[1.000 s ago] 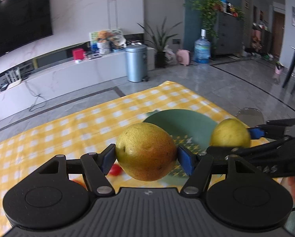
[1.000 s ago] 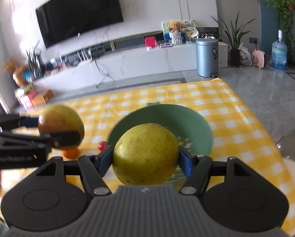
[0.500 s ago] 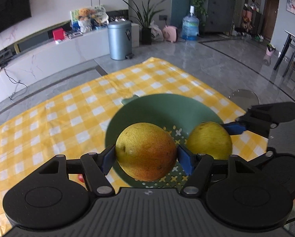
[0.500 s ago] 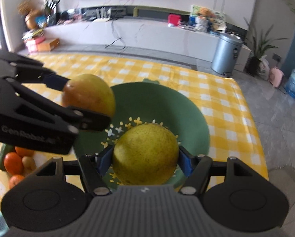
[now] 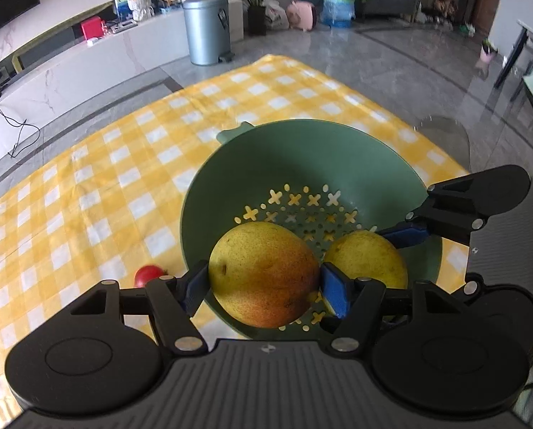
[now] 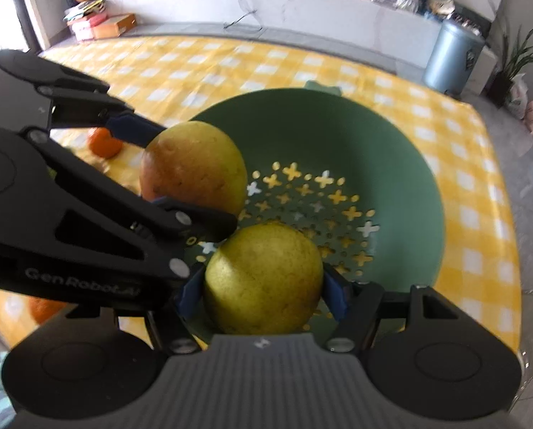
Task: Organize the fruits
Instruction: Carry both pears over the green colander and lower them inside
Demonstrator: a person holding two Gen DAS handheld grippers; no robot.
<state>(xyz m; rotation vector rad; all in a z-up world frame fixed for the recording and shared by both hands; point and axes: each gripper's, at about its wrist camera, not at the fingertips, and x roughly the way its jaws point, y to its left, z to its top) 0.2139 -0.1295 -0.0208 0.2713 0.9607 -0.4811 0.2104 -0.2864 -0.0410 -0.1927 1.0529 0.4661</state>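
2 gripped pears [image 5: 263, 273] above colander [image 5: 266, 157]

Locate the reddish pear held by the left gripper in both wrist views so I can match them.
Left wrist: reddish pear, bottom centre, between the left gripper's pads.
Right wrist: same pear, left of centre, at the colander's near-left rim.
Shared landmark: green colander with cross-shaped holes.
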